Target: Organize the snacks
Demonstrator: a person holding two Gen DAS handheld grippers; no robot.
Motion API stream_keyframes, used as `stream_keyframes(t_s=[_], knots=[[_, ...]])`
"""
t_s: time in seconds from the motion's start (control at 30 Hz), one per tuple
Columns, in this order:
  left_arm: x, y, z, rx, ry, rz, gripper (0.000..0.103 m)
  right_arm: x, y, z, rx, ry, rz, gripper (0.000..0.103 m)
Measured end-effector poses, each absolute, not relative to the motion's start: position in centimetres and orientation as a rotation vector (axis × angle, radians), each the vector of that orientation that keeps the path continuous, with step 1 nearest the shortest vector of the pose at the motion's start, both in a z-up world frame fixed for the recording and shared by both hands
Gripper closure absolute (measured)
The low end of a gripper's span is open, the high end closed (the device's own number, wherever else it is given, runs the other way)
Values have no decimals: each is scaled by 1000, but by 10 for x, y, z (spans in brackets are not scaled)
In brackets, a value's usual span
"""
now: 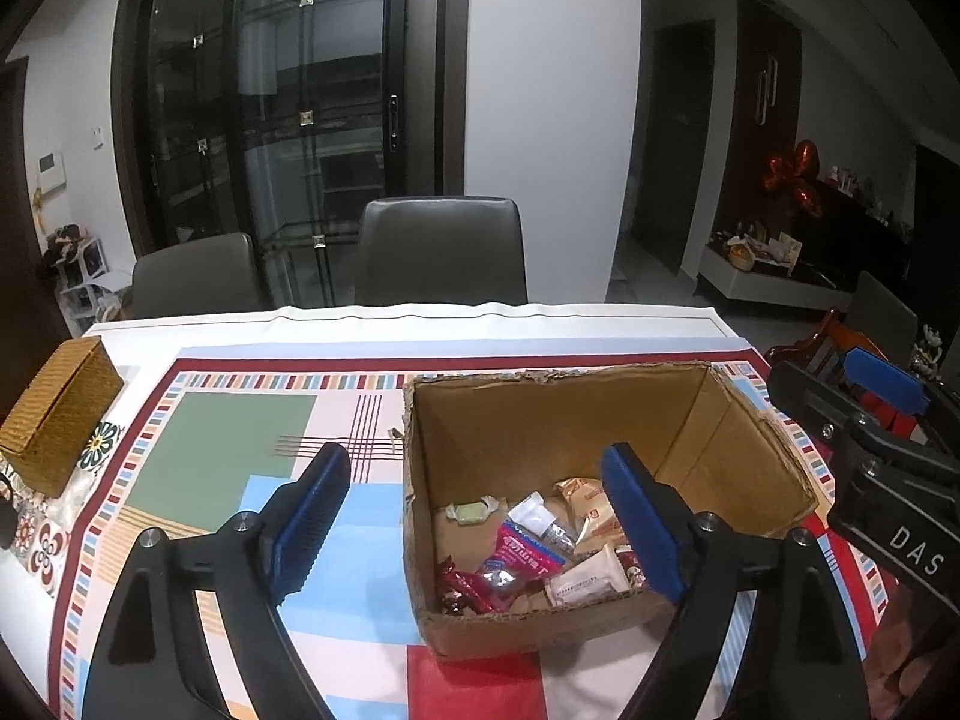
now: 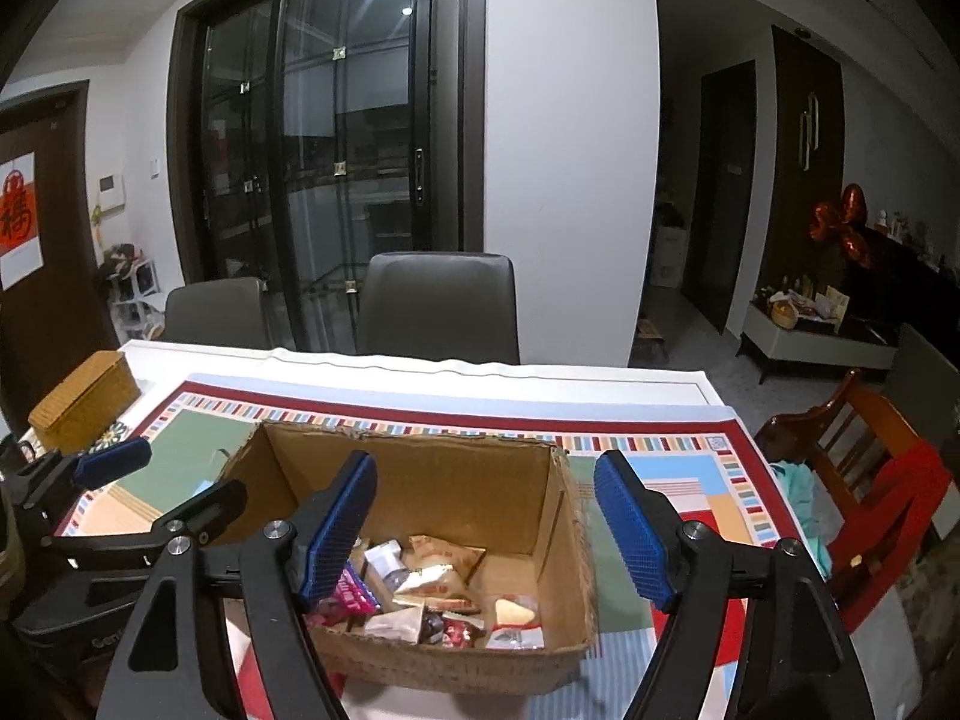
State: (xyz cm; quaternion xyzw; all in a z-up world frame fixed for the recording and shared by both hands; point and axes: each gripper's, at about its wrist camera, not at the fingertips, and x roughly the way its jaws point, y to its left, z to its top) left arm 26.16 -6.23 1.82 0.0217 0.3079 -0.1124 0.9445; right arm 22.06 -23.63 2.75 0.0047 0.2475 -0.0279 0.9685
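Note:
An open cardboard box (image 1: 528,420) (image 2: 420,480) stands on the patterned tablecloth and holds several wrapped snacks (image 1: 540,546) (image 2: 438,588) on its floor. My left gripper (image 1: 480,516) is open above the box's left wall, one blue finger outside the box and one over the snacks, with nothing between them. My right gripper (image 2: 486,528) is open over the box's near right part, also holding nothing. In the left wrist view the right gripper's body (image 1: 870,450) shows at the right edge. The left gripper's body (image 2: 114,480) shows at the left in the right wrist view.
A woven lidded basket (image 1: 60,414) (image 2: 84,399) sits at the table's far left. Two grey chairs (image 1: 441,252) (image 2: 438,306) stand behind the table's far edge. A wooden chair with red cloth (image 2: 888,480) stands to the right of the table.

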Motion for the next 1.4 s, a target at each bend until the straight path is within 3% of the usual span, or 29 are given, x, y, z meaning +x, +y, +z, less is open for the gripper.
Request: stream_keyframes(t_s=[1.4], knots=[[168, -39, 19, 43, 627, -205, 17, 128, -230, 25, 25, 509, -80, 27]])
